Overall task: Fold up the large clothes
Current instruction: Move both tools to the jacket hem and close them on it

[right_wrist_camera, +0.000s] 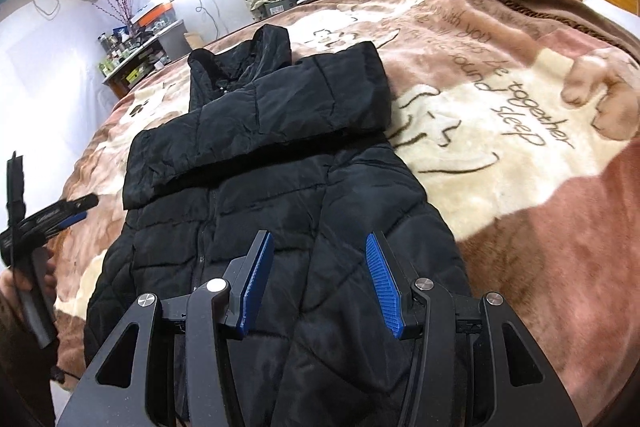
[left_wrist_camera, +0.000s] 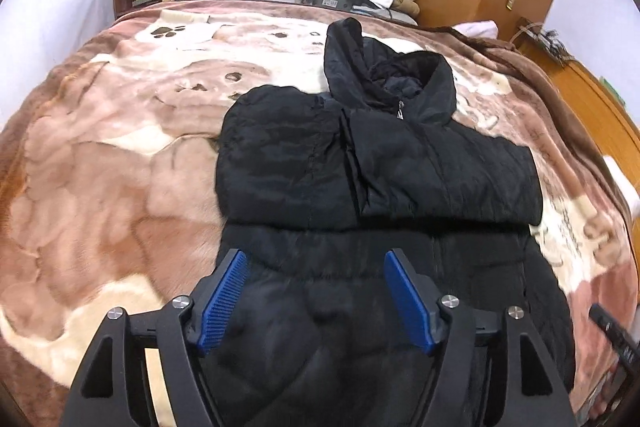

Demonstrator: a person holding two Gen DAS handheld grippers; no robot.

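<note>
jacket: black quilted hooded jacket point(left_wrist_camera: 360, 167) lies front-up on the bed point(left_wrist_camera: 120, 147), on a brown and cream blanket point(right_wrist_camera: 500, 147); hood at the far end, hem at the near end.
sleeves: both look folded across the chest, forming a thick band across the upper body.
left hand-held gripper: point(left_wrist_camera: 316, 291) released, blue pads spread wide with only the near jacket panel seen below them, nothing pinched between.
right hand-held gripper: point(right_wrist_camera: 320, 275) also released, jaws parted above the lower front near the zip, no cloth between the pads.
stage: judged mid-fold; the lengthwise fold of hem toward hood seems not yet done.
handling: padded and soft, probably light for its bulk; the shell looks shiny, so likely slippery and springy, wanting to puff back open.
where to take hold: likely the two near hem corners, one per gripper, pinching through both layers so the lining does not slide away.
risk: a shallow pinch may slip off the slick shell; the folded sleeves could shift when the hem is lifted.
</note>
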